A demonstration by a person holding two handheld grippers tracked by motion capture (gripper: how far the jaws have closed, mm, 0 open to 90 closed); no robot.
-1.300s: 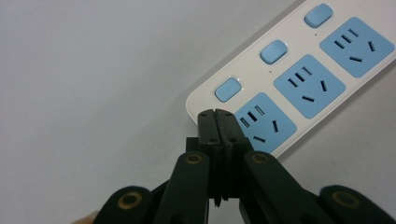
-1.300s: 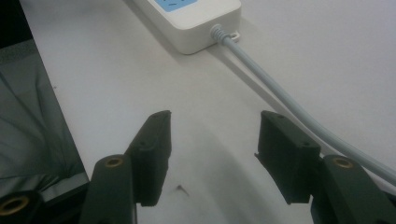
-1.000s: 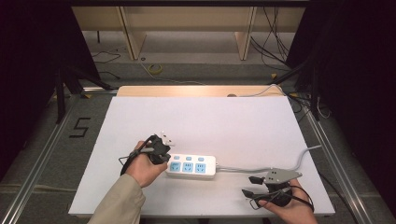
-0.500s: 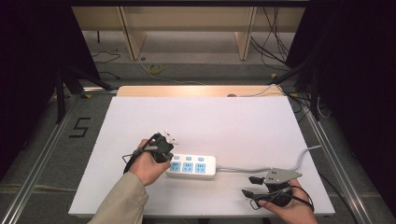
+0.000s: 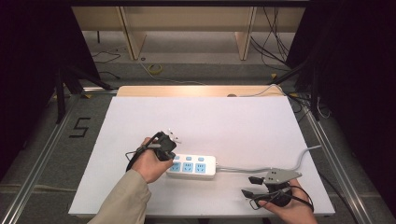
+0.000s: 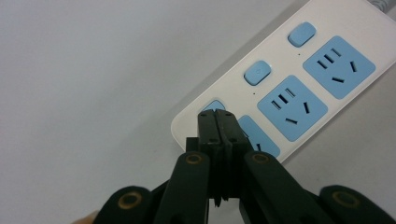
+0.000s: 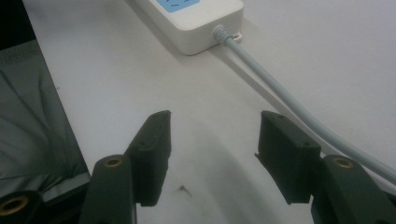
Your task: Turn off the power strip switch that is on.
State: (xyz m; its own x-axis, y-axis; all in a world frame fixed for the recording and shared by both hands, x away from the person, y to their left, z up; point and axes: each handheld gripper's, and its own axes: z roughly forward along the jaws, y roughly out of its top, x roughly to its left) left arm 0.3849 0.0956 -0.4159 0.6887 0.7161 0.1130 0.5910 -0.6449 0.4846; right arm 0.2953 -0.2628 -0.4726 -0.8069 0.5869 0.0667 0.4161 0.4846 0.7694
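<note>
On the left of the white surface [image 5: 224, 116], the left tongs [image 5: 164, 148] are brought together with nothing between them, their joined tips resting on or just over the nearest blue switch [image 6: 211, 105] at the left end of the power strip [image 5: 192, 166]; whether they actually touch the button cannot be told. The strip lies flat near the middle of the surface, toward the near edge, a white plastic bar with three blue sockets [image 6: 292, 107] and a blue switch beside each. It looks like a rigid, fairly light shell with a smooth, glossy skin, so it would likely slide across the surface under a sideways push unless something steadies it, and a press straight down on a button is the safer way to load it. To lift or pin it, the long side edges seem the best hold, since the top face is slick and broken up by sockets. From its right end a grey cable [image 5: 261, 168] runs off to the right edge; it appears stiff yet bendable and would tug the strip if dragged. At the near right, the right tongs [image 5: 254, 185] stand wide apart and empty, hovering near the cable without touching it.
</note>
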